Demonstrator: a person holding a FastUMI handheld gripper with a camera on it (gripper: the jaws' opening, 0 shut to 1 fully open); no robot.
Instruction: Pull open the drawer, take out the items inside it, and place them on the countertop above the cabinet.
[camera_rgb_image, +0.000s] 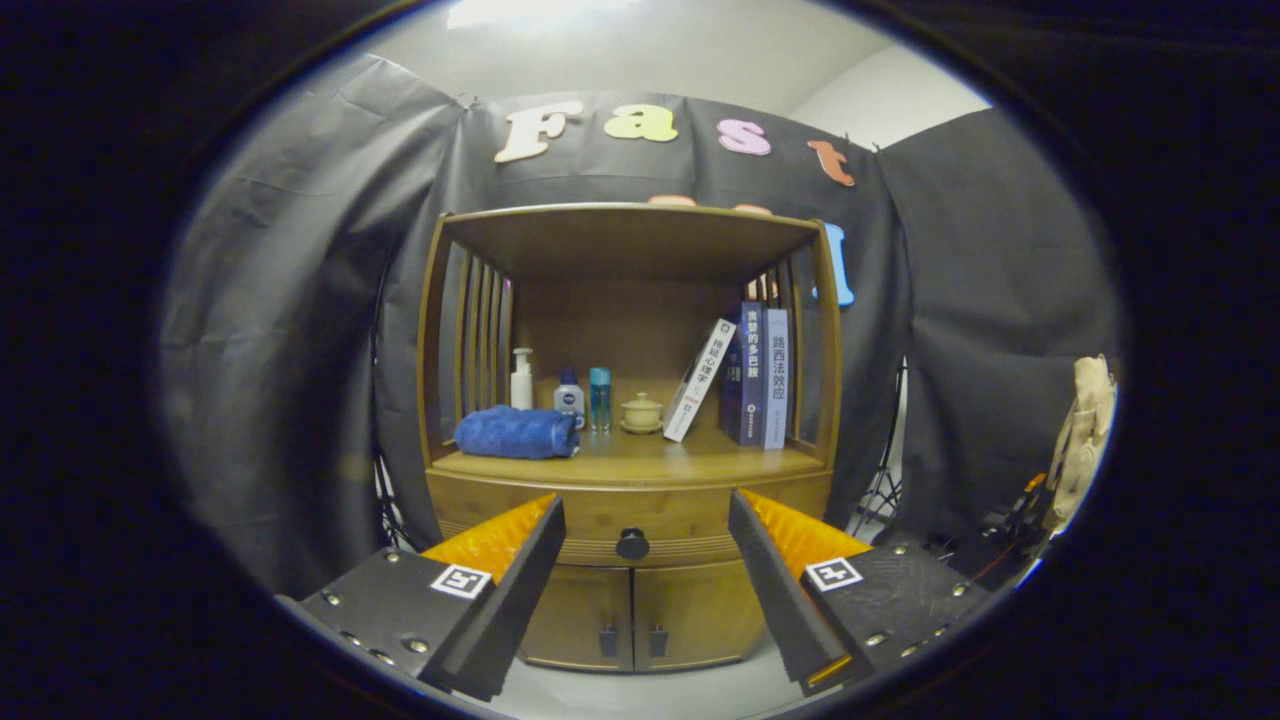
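Note:
A wooden cabinet (630, 470) stands ahead against the booth's wall. Its drawer (640, 520) is closed, with a dark round knob (632, 544) at the middle of its front. The knob lies beyond my fingers, in line with the gap between them. My gripper (645, 520) is open, its fingers wide apart, with nothing between them. The countertop (640, 462) above the drawer carries several items. What the drawer holds is hidden.
On the countertop lie a rolled blue towel (517, 432), small bottles (570, 395), a lidded cup (642, 412) and books (745, 375), one leaning. Two lower doors (632, 618) sit under the drawer. A tripod (880, 490) and a beige cloth (1085, 430) stand to the right.

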